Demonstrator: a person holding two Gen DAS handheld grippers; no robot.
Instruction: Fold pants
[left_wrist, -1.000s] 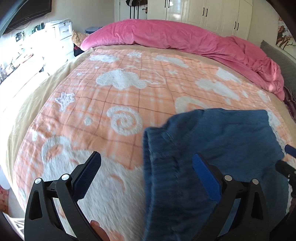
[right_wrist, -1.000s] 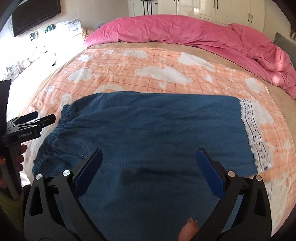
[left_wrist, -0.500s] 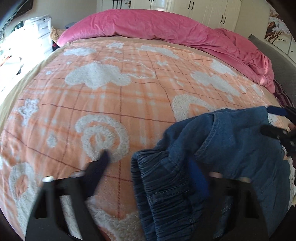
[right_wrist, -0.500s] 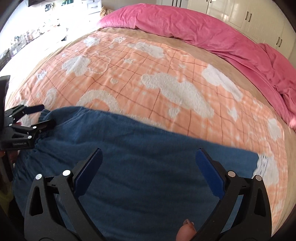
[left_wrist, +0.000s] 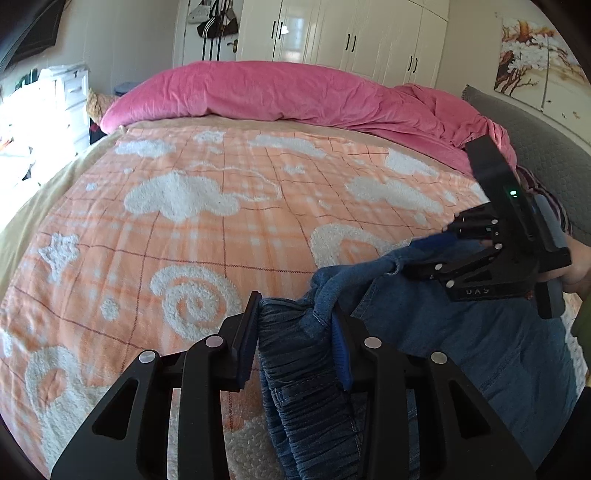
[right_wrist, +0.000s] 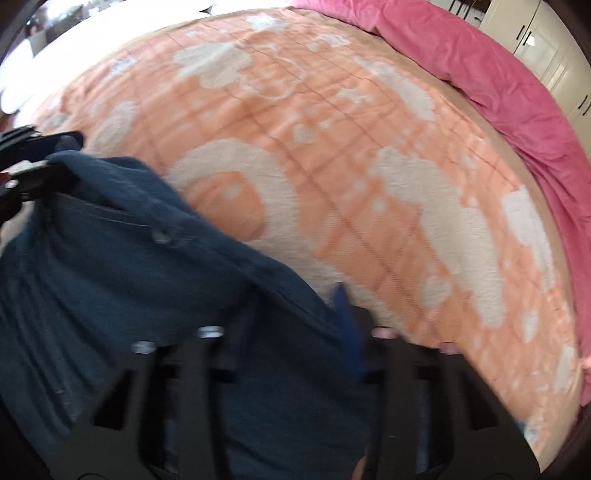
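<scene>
Both grippers' fingers (left_wrist: 246, 341) clench the blue pants (left_wrist: 480, 332) above an orange plaid blanket (left_wrist: 221, 221), white wardrobes (left_wrist: 351, 37) behind.

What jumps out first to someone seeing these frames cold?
The blue denim pants, bunched low in both views, with the left gripper shut on the gathered waistband and the right gripper clamped on an edge further right. Behind them, the orange blanket with white fluffy shapes fills the bed, and a pink duvet is heaped along its far edge.
</scene>
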